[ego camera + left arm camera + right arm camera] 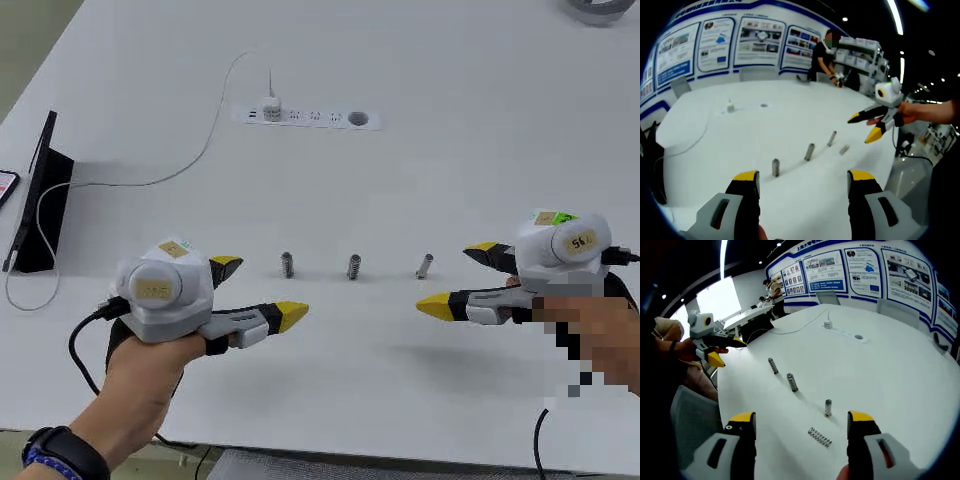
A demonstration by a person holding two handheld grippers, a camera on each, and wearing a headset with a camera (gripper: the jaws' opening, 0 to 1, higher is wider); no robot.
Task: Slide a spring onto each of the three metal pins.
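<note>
Picking up now: the loose spring (819, 437), which lies flat on the white table (450, 150) just on the near side of the bare right pin (828, 407). By my reading it is the last of the three.
Pins already dressed: the left pin (772, 365) and the middle pin (792, 382) each stand upright with a coil around them.
Nearest tool: the right gripper (801, 416) hovers at the right end of the row with its jaws spread and nothing between them.
Other tool: the left gripper (803, 175) is at the left end, also spread and empty.
Grip advice: pinch the coil lightly across its middle, leaving one open end clear of the tips.
Seating advice: turn it upright, centre the bore over the pin top and lower it straight.
Risk: a hard squeeze could shoot the spring away, and a nudge may tip the pin.
</note>
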